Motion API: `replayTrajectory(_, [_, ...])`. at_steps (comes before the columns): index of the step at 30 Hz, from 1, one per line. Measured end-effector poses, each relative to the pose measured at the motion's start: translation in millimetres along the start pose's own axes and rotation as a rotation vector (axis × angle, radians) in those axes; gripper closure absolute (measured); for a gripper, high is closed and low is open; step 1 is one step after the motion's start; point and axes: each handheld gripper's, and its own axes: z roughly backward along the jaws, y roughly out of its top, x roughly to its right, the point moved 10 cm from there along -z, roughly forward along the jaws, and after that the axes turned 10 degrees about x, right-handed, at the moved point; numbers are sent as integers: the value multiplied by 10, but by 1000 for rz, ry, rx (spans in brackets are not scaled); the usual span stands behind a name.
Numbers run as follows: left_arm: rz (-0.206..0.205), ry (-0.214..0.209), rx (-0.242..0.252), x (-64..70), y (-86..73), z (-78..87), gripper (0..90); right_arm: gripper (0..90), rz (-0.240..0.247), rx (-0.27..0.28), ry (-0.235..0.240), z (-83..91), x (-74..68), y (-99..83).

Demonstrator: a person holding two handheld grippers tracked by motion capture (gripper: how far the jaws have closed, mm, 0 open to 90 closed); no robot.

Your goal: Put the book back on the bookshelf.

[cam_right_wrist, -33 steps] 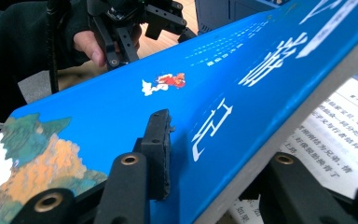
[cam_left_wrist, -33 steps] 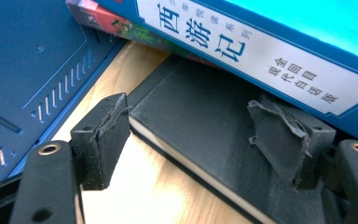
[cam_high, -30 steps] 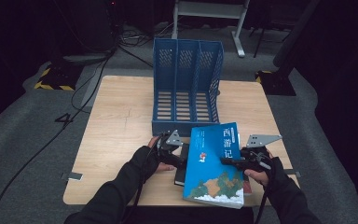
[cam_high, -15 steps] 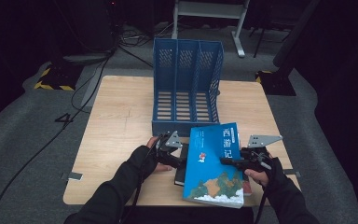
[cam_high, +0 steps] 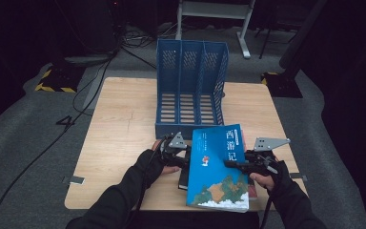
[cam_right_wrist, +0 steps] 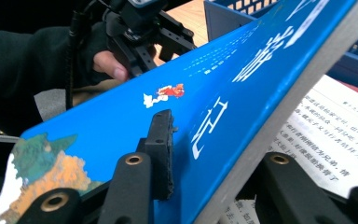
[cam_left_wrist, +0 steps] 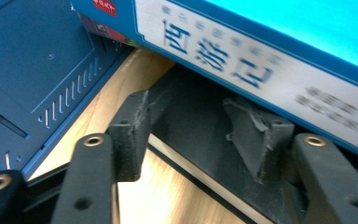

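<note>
A blue book [cam_high: 219,167] with a painted cover and white characters hangs tilted above the table's front edge. My right gripper [cam_high: 231,164] is shut on its right side, one pad [cam_right_wrist: 163,140] pressed on the cover [cam_right_wrist: 121,107] and the other jaw under the page edge. My left gripper [cam_high: 187,160] stands open at the book's left edge, just below the spine [cam_left_wrist: 261,60]. Its pads [cam_left_wrist: 130,135] are apart over a black book [cam_left_wrist: 191,116] lying on the table. The left gripper [cam_right_wrist: 140,28] and its hand also appear beyond the cover.
A blue three-slot file rack [cam_high: 190,90] stands upright mid-table, just behind the books, its wall [cam_left_wrist: 28,70] close on the left. A printed white page [cam_right_wrist: 317,140] lies under the blue book. Bare wooden table [cam_high: 119,129] spreads to the left.
</note>
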Motion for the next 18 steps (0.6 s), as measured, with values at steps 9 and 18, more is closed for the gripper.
replayTrajectory(9, [42,-28,40,-49,47,107,648,693,24,-20,8,-89,-65,169])
replayTrajectory(18, [84,-32,129,-94,175,271,802,700,61,-6,16,-137,-150,373])
